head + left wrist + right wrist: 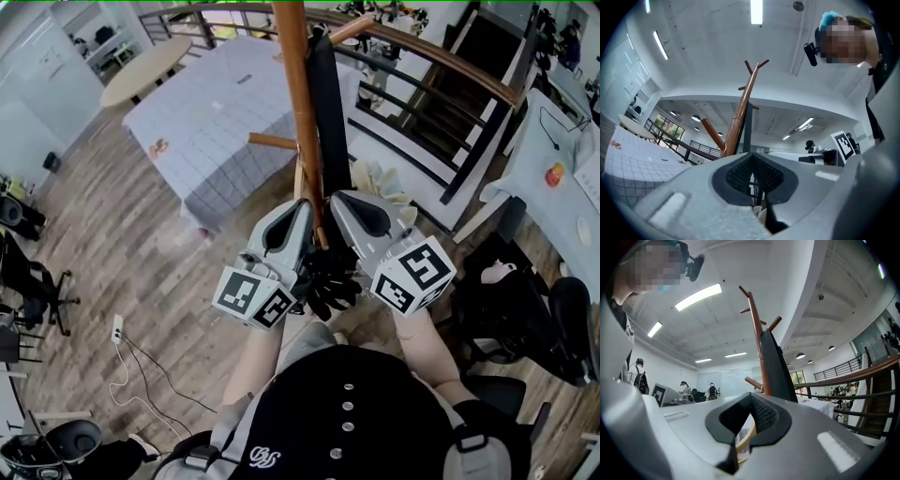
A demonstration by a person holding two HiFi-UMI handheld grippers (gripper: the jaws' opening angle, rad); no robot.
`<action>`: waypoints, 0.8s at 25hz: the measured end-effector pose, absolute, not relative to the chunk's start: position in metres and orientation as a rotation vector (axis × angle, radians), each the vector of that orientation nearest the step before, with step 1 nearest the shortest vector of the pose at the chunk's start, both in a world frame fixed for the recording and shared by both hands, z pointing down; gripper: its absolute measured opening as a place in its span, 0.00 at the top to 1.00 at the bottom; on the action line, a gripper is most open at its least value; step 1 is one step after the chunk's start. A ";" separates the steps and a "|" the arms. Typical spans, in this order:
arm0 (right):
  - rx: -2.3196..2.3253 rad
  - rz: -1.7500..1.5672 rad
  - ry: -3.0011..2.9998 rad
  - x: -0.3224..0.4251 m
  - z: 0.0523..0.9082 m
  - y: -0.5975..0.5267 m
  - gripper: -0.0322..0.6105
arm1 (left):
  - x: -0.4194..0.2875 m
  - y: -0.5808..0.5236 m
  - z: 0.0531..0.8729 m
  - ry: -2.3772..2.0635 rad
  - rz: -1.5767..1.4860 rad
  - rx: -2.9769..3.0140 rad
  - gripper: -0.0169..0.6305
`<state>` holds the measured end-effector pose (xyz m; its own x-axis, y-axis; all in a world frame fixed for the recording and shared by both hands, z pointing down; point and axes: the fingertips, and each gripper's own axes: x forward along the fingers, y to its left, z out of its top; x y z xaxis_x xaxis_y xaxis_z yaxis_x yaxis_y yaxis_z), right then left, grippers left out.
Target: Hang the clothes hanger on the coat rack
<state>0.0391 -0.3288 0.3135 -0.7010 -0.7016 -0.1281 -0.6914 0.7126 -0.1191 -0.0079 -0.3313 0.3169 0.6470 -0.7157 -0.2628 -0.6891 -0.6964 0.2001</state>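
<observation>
The brown wooden coat rack (295, 112) rises straight in front of me, with a black garment (330, 122) hanging down its right side. My two grippers are raised side by side at the pole. The left gripper (302, 206) is on the pole's left and the right gripper (339, 201) on its right. In the right gripper view the right gripper (745, 411) is shut on the pale wooden clothes hanger (744, 440), with the coat rack (757, 338) beyond. In the left gripper view the left gripper (752, 161) has its pads together, and a pale piece (758, 210) shows just below them.
A table with a white checked cloth (216, 122) stands left of the rack. A dark railing (450, 70) and a stairwell lie to the right. Office chairs (28, 272) are at the far left, a white desk (553, 159) at the far right. A power strip (117, 328) lies on the floor.
</observation>
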 end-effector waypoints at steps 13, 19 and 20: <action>-1.159 -0.112 2.865 0.033 0.340 -0.326 0.95 | 0.010 -0.325 0.340 -1.028 -0.386 2.781 0.98; -1.175 -0.120 2.876 0.033 0.345 -0.324 0.95 | 0.013 -0.327 0.352 -1.075 -0.292 2.764 0.97; -1.175 -0.122 2.874 0.033 0.346 -0.324 0.95 | 0.014 -0.327 0.353 -1.076 -0.279 2.767 0.98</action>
<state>0.0330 -0.3238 0.3463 -0.7137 -0.7005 -0.0017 -0.6978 0.7112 -0.0855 0.0143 -0.3273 0.3528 0.7240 -0.6800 -0.1155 -0.6503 -0.7288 0.2146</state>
